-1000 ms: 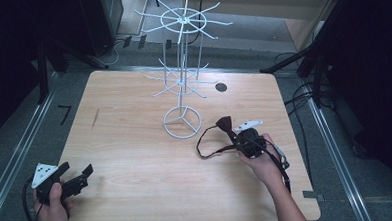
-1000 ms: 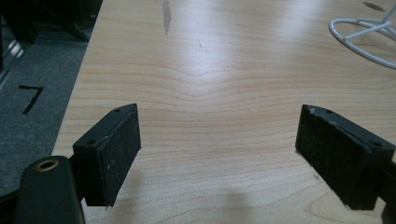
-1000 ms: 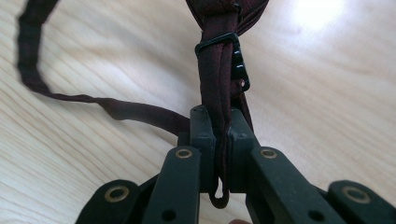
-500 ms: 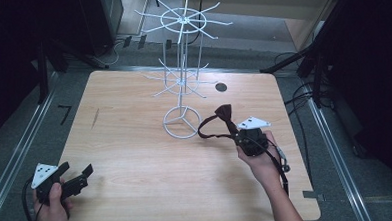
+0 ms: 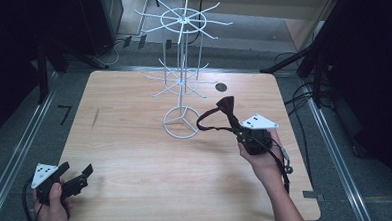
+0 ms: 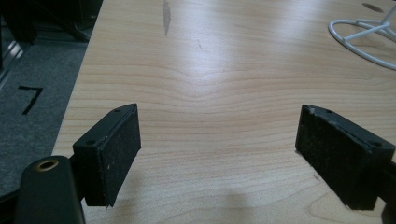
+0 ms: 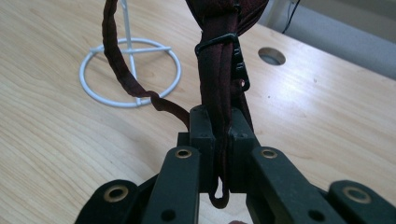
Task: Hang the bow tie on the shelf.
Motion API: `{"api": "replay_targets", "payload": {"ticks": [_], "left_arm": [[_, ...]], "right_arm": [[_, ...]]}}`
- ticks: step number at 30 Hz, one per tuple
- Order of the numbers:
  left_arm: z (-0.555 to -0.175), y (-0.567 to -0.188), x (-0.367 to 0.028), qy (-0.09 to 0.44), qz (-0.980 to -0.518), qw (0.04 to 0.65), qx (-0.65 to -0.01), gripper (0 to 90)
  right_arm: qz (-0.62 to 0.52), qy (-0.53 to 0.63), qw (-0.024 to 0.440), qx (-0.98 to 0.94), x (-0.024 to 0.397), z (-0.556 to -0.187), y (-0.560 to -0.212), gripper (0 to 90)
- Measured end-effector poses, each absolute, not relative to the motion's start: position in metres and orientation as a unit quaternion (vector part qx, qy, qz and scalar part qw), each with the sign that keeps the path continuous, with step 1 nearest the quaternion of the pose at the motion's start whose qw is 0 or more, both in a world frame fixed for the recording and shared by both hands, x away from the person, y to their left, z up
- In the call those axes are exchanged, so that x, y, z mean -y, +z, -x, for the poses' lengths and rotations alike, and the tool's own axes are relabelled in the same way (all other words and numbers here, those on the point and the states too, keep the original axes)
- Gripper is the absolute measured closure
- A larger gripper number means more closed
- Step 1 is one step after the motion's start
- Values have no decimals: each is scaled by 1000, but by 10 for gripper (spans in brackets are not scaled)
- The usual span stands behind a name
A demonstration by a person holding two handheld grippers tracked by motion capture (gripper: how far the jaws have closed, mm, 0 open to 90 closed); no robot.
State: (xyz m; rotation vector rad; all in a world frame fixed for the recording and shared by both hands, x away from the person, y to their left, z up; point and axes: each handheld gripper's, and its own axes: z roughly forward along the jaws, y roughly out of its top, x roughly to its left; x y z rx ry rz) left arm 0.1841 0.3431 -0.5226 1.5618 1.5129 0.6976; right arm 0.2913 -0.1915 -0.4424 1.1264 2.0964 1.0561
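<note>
My right gripper [image 5: 241, 130] pinches the dark red bow tie [image 5: 227, 107] at three o'clock of the wire rack [image 5: 183, 122]; my left gripper [image 6: 219, 154] sits spread, and the right gripper view reveals the strap's black clip [image 7: 238, 63].

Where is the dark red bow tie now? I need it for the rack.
In the high view the bow tie is held up over the table by the right gripper, right of the white wire rack's ring base.

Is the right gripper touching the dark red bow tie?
Touching: in the right gripper view the right gripper has its jaws pinched on the dark red bow tie.
</note>
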Motion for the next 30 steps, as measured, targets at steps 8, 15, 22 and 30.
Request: {"api": "replay_targets", "payload": {"ticks": [8, 15, 22, 30], "left_arm": [[-184, -523, -343, 277, -622, 416, -602, 149], [-184, -523, -343, 278, -622, 416, -602, 149], [-184, -523, -343, 278, -622, 416, -602, 149], [-184, -523, -343, 277, -623, 416, -602, 149]], "right_arm": [[-410, 414, 280, -763, 192, -286, -429, 859], [-402, 430, 284, -757, 191, -282, -421, 858], [-399, 435, 283, -756, 191, -281, -416, 858], [-396, 449, 282, -749, 191, -279, -409, 857]]}}
